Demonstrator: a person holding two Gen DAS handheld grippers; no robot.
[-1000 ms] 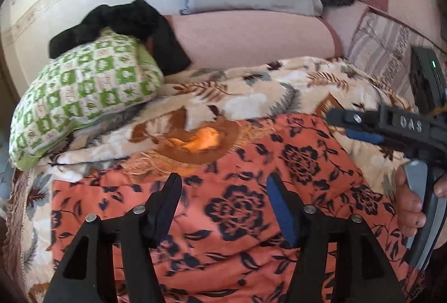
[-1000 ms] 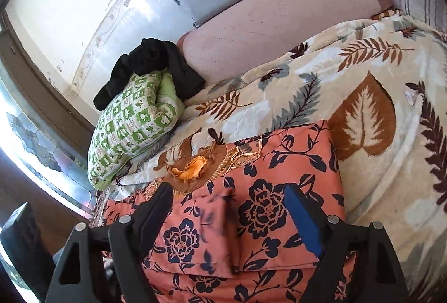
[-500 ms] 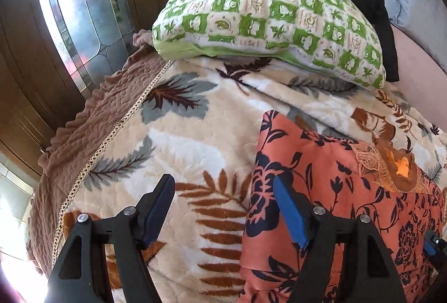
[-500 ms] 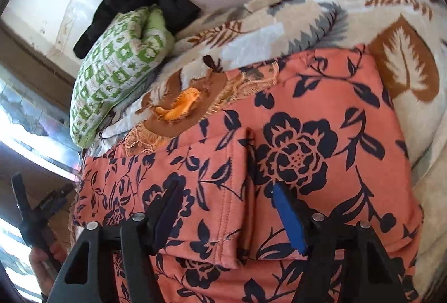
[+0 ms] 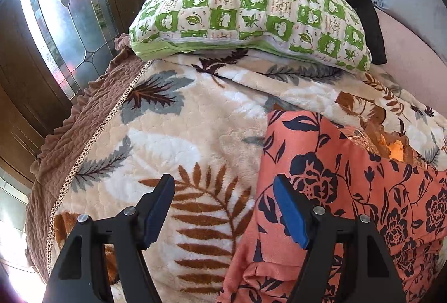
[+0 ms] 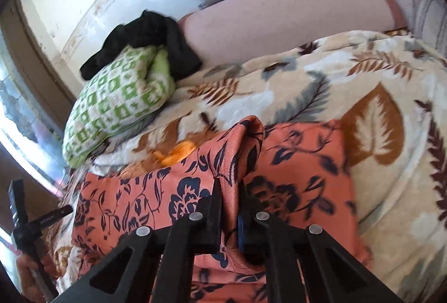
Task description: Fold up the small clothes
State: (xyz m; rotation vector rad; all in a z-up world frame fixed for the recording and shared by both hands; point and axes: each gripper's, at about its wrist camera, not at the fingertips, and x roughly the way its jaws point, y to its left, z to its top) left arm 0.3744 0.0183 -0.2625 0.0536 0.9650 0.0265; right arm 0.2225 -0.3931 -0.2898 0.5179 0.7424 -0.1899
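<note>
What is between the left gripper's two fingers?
In the left wrist view, the left gripper stands open over leafy blanket; the orange garment's edge sits by its right finger.

Bright daylight enters through the window (image 5: pixel 64 23), with glare beside it; right view blurred, edges curved.

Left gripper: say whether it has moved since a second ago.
Yes. The left gripper swung left, off the garment, toward the window; the green pillow, formerly far left, now sits ahead.
</note>
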